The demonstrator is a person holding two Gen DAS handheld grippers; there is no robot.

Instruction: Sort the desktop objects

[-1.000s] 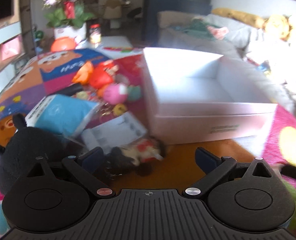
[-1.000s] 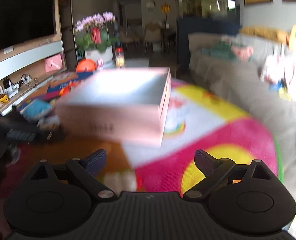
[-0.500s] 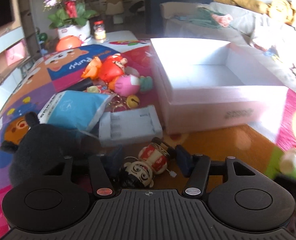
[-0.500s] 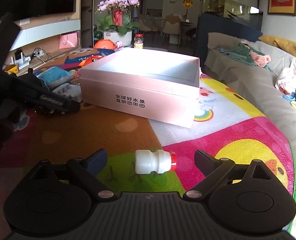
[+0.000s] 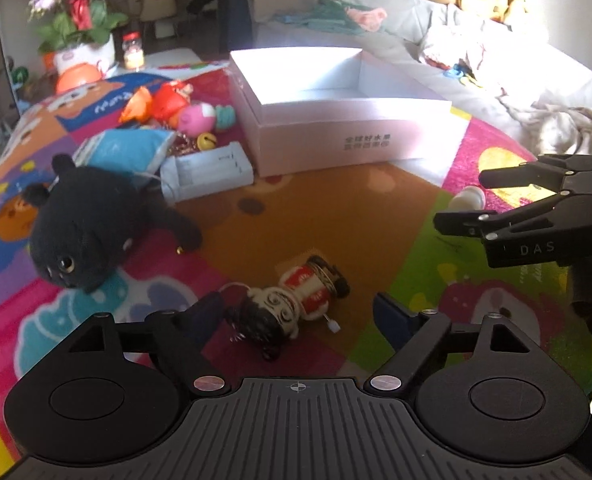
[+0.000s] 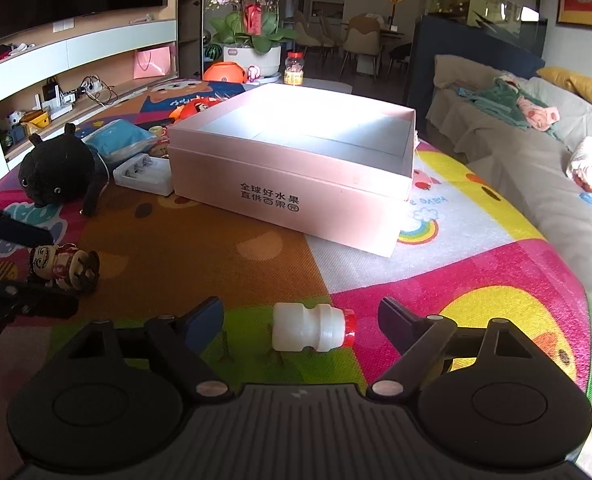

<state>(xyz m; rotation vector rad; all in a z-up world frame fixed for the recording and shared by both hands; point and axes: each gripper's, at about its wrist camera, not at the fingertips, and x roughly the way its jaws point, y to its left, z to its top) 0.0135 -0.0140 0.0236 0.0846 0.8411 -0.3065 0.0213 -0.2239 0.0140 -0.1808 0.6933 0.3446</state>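
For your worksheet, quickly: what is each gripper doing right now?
Left gripper: open, around the doll, not gripping.
Right gripper: open, around the bottle, not gripping.

Both hand-held grippers, left [image 5: 298,314] and right [image 6: 300,314], jaws spread wide.

The box [image 6: 287,184] is pale pink with dark printed characters. The small bottle [image 6: 310,327] is white with a red cap. The plush cat [image 5: 83,228] is black. The mat [image 6: 476,280] shows bright cartoon patches.
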